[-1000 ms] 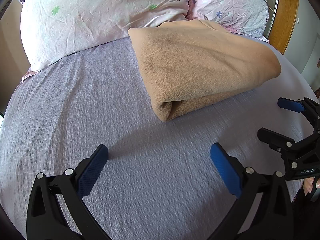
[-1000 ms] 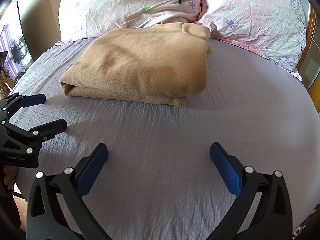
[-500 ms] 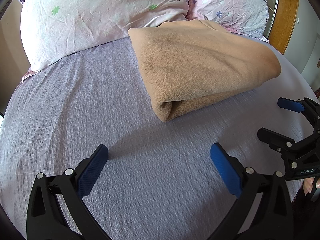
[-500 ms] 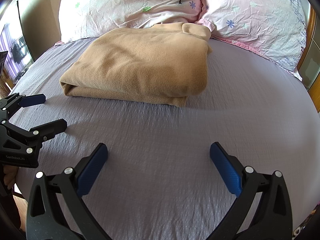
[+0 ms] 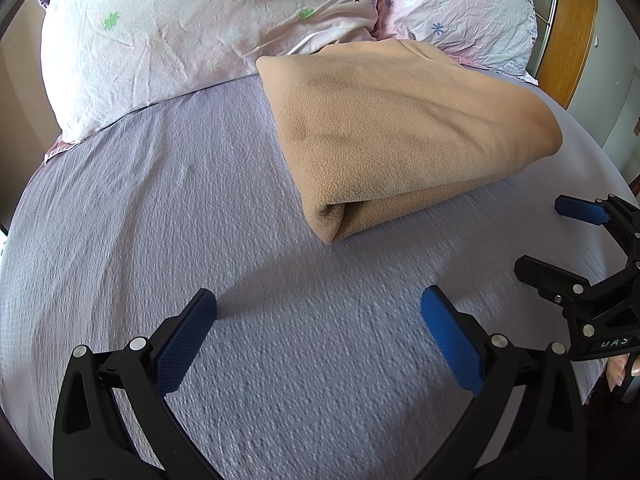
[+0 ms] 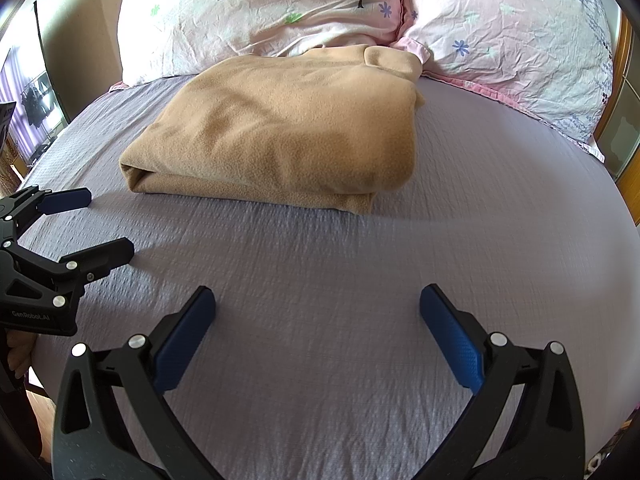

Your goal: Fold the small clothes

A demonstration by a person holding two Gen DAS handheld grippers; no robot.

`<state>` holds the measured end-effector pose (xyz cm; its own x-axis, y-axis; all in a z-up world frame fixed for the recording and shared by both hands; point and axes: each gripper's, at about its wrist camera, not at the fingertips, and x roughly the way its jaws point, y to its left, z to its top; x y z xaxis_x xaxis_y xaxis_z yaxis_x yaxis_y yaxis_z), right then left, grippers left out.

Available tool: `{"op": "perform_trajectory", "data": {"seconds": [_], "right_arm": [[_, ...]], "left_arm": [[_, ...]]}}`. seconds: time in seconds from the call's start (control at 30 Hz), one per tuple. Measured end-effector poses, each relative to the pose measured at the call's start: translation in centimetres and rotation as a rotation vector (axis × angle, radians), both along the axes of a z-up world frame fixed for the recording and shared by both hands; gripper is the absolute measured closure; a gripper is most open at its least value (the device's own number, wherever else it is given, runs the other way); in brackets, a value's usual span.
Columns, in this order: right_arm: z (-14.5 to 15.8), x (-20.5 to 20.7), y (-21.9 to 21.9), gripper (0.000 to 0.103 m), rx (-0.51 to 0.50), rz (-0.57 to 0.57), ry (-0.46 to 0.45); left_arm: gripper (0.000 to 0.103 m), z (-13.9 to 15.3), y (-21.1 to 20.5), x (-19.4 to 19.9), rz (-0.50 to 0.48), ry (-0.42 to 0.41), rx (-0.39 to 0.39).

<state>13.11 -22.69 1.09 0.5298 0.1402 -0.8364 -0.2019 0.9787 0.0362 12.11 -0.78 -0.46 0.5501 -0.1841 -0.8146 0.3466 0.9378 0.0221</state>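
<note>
The tan fleece garment (image 6: 276,132) lay folded into a thick rectangle on the lavender bedsheet (image 6: 360,280), its far edge touching the two floral pillows (image 6: 260,12). The left gripper (image 5: 318,320) hovered over bare sheet on the near side of the garment, fingers spread wide and holding nothing. The right gripper (image 6: 318,320) was likewise spread and empty, near the garment's front edge but apart from it. A wooden frame (image 5: 568,32) stood behind the pillows.
</note>
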Motion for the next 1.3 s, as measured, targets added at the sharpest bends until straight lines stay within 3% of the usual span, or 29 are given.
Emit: {"op": "perform_trajectory", "data": {"seconds": [1.3], "right_arm": [[-0.02, -0.02, 0.00, 0.002, 0.000, 0.001, -0.001]], "left_arm": [[0.001, 0.14, 0.00, 0.00, 0.002, -0.010, -0.001]]}}
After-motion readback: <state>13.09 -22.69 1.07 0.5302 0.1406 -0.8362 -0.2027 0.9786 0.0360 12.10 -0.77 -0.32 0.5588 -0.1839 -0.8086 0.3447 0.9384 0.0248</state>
